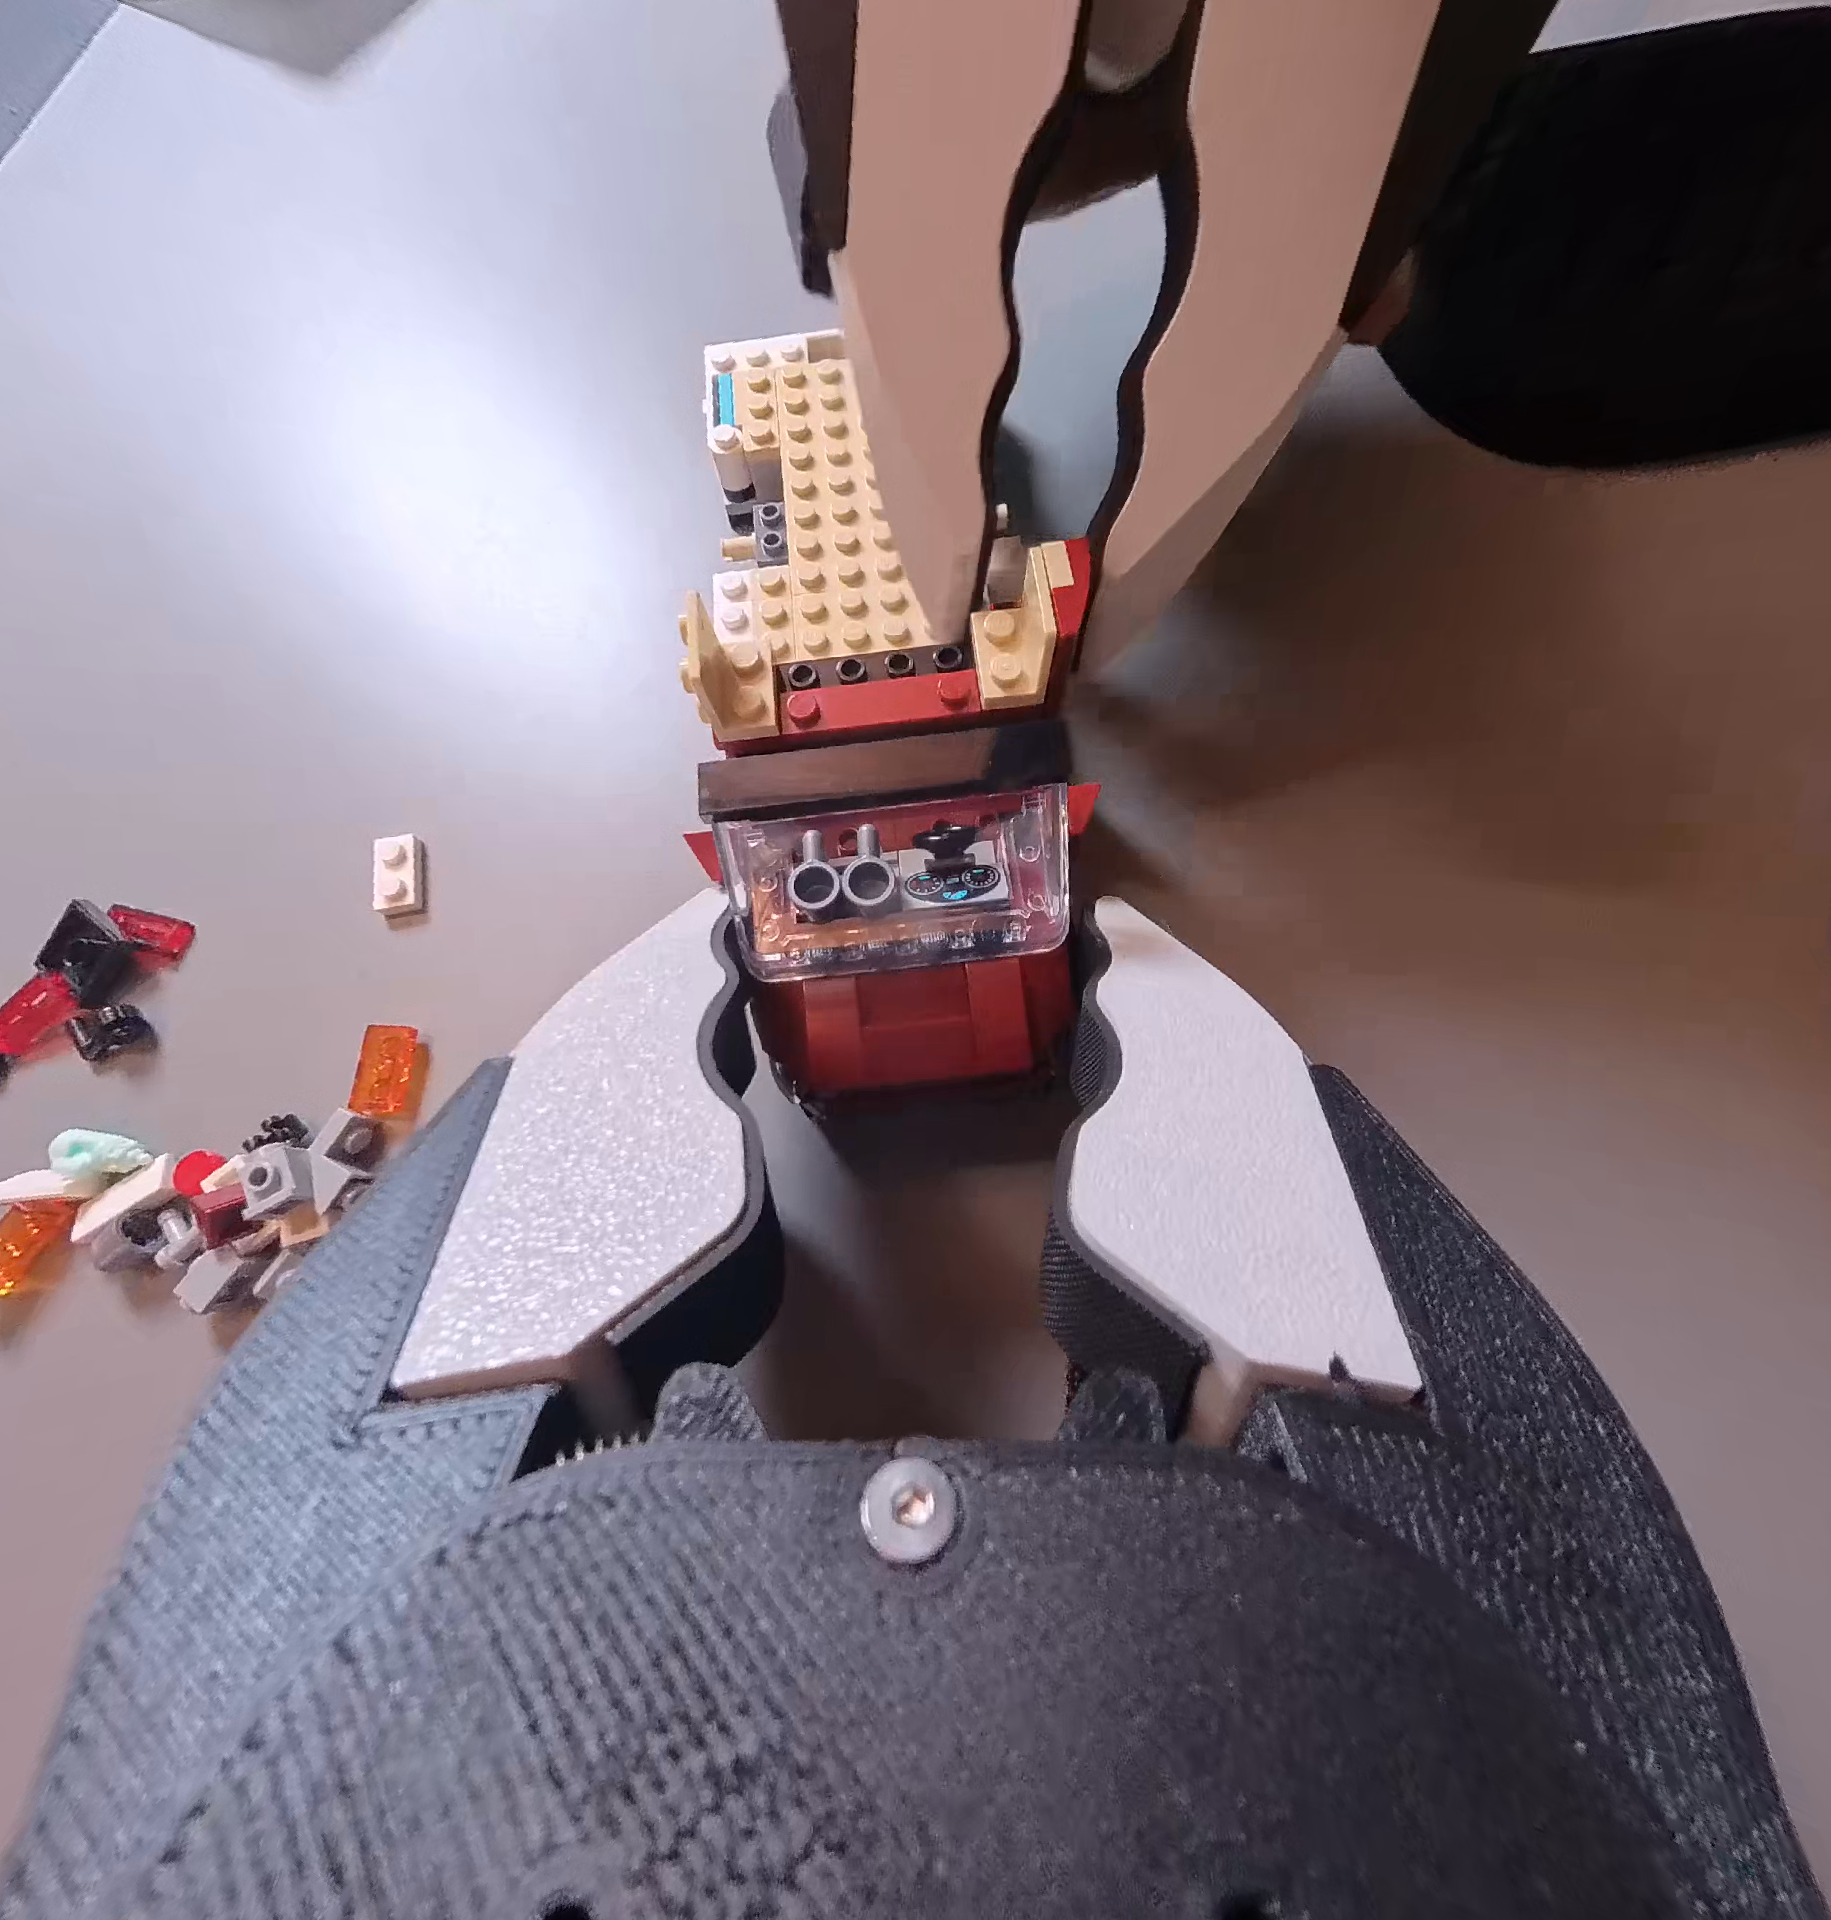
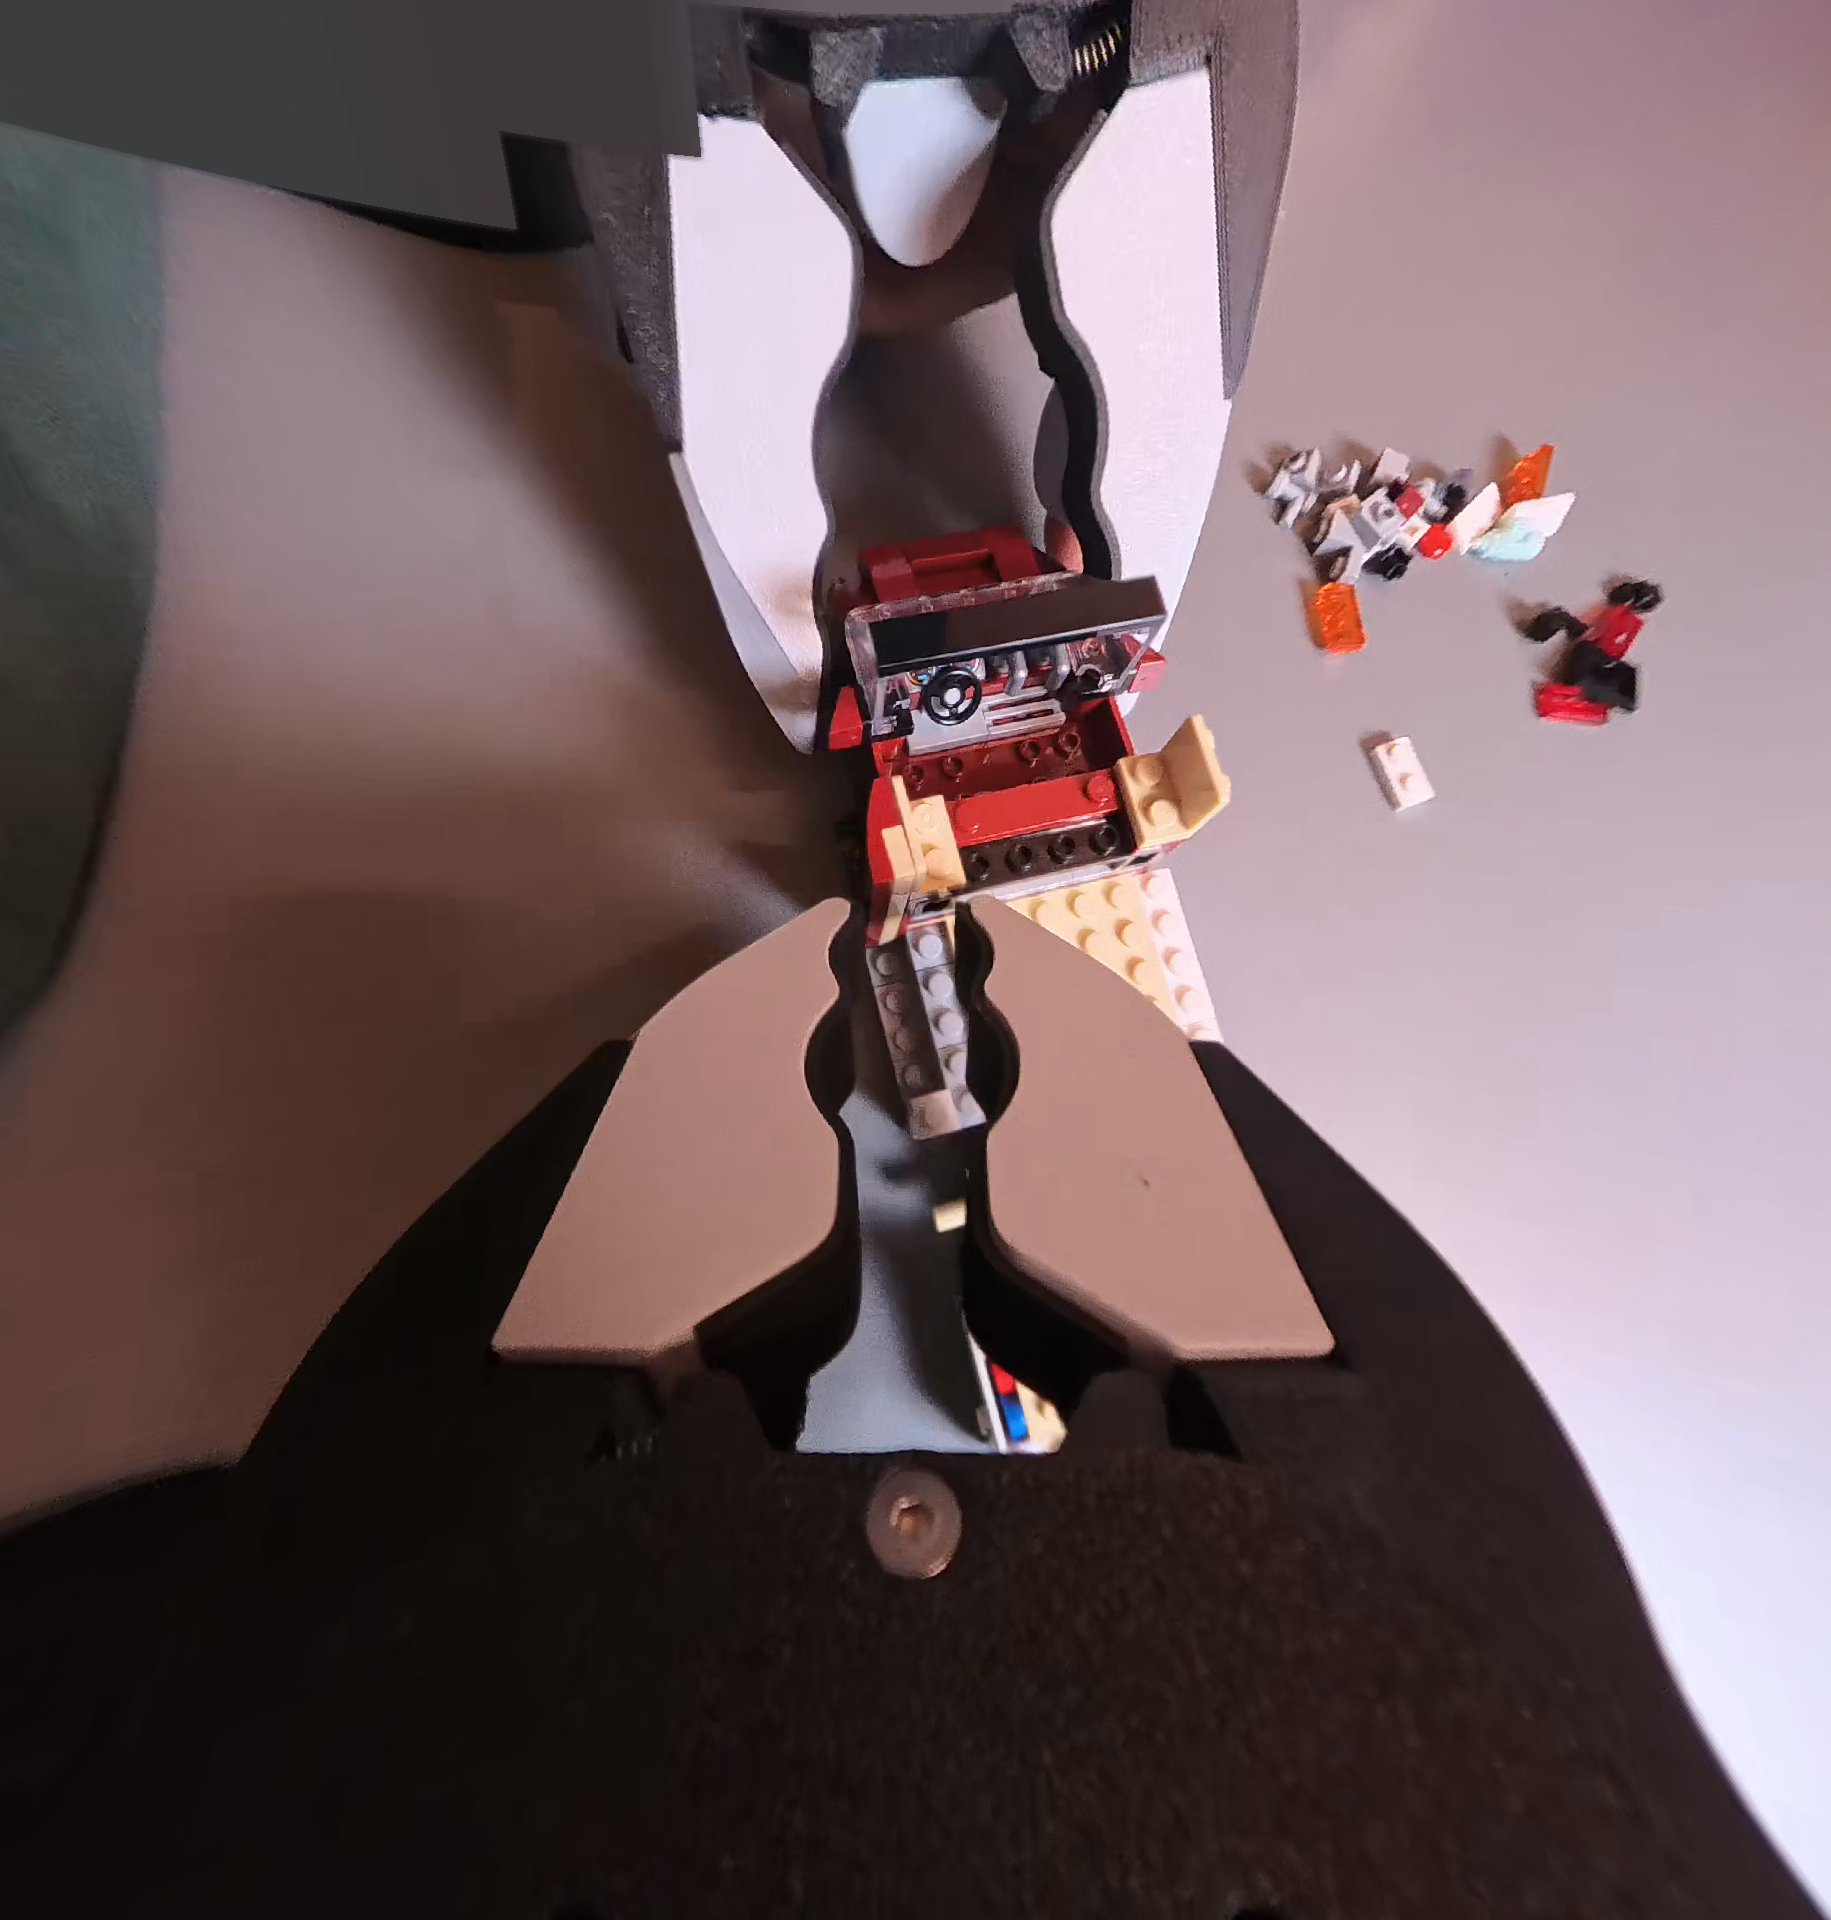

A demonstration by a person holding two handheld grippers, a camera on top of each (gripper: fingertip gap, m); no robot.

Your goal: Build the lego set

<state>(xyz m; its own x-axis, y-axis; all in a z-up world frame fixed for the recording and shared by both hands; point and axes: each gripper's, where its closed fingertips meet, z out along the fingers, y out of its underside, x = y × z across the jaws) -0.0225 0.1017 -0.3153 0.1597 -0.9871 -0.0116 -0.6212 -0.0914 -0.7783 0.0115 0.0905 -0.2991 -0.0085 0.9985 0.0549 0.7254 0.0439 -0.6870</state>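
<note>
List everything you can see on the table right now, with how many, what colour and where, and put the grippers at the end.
Lego truck model: one, dark red with tan plates and a clear windshield, mid-table, held between both grippers.
White plate: one, white, two studs, lying alone beside the model, apart from the piles.
Red and black pieces: a small cluster, clear red and black, next to the white plate.
Mixed pile: count unclear, grey, white, orange, red and pale green, nearest the left gripper.
Table: one, pale grey-brown.
Left gripper: one, black with grey fingers, closed on the model's red front.
Right gripper: one, black with tan fingers, closed on a grey strip at the model's rear.
</note>
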